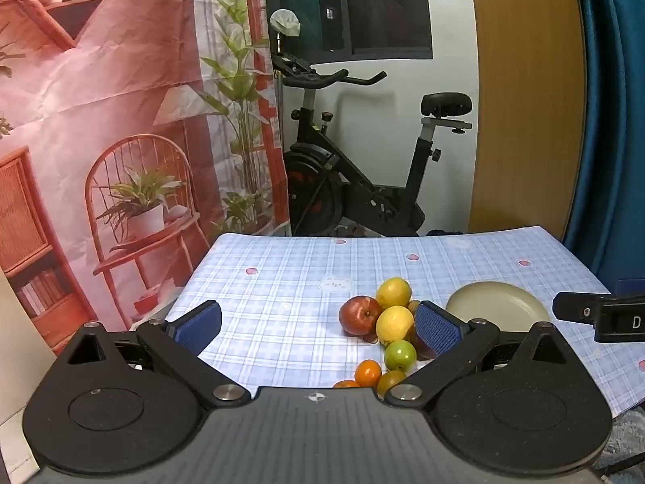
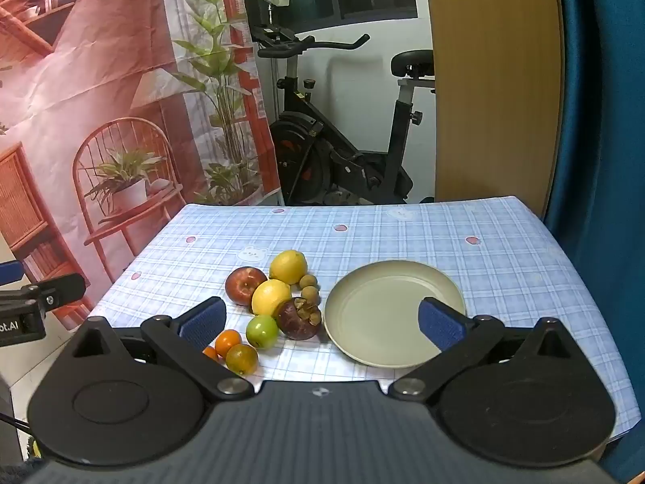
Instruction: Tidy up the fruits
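Left wrist view: left gripper (image 1: pixel 318 324) nearest the lens, blue-padded fingers spread wide, nothing between them, held above the near edge of the blue plaid tablecloth (image 1: pixel 282 282). Landmark = round pale-green plate (image 1: pixel 496 302). Fruit cluster sits just left of the plate: red apple (image 1: pixel 360 315) farthest from the plate, two yellow lemons (image 1: pixel 394 292) (image 1: pixel 395 324) one behind the other, small green apple (image 1: pixel 400 355) nearer the camera, small orange citrus (image 1: pixel 368 373) nearest. This gripper's right pad hides the fruit closest to the plate. The cluster lies right of the finger midline, so the left gripper would need to shift right to centre on anything.

Right wrist view: right gripper (image 2: pixel 322 324) also spread, empty. Plate (image 2: pixel 363 314) lies ahead and slightly right, partly under the right pad. Cluster is left of the plate: dark purple mangosteen (image 2: pixel 300 318) nearly touching the plate rim, two small brown longans (image 2: pixel 309 287) behind it, green apple (image 2: pixel 262 330) and greenish-orange citrus (image 2: pixel 242 359) further left. Plate bare.

Judgement: nothing moved onto the plate yet. The mangosteen lies near the right gripper's midline, just left of centre; roundish, no long axis to align. Right gripper is the better placed of the two for it and for the plate.
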Available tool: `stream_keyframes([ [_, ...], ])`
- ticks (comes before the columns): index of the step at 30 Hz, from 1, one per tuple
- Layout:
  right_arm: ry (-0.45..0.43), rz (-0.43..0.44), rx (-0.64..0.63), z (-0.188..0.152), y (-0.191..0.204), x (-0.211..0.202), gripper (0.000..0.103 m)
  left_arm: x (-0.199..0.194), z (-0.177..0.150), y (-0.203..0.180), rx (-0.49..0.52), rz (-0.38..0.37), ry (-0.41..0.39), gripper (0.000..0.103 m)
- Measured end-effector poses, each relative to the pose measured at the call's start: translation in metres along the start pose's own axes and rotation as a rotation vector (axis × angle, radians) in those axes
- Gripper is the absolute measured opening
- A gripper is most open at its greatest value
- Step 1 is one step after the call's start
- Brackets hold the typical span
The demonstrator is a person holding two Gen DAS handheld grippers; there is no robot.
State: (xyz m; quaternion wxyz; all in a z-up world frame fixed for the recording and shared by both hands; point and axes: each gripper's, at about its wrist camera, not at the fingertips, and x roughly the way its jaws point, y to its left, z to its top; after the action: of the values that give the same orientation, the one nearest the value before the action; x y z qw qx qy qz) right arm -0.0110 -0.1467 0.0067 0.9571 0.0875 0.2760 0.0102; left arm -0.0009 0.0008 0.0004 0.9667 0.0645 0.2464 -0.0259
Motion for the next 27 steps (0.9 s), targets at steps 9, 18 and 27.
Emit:
stream_keyframes([
  [9,-0.007,-0.008,-0.004,-0.0006,-0.0003,-0.0006,0.103,-0.0072,0.0035,0.0013,-0.001,-0.008,-0.022,0.103],
  [18,-0.019,-0.014,-0.005,0.0009,0.0018,-0.0056,0.103,-0.0055,-0.0027,-0.002,0.004,0.001,-0.034,0.103],
  [27,-0.027,-0.022,-0.011,0.0017,-0.0004,-0.0056,0.103,-0.005,-0.0018,-0.0021,0.003,0.001,-0.038,0.103],
])
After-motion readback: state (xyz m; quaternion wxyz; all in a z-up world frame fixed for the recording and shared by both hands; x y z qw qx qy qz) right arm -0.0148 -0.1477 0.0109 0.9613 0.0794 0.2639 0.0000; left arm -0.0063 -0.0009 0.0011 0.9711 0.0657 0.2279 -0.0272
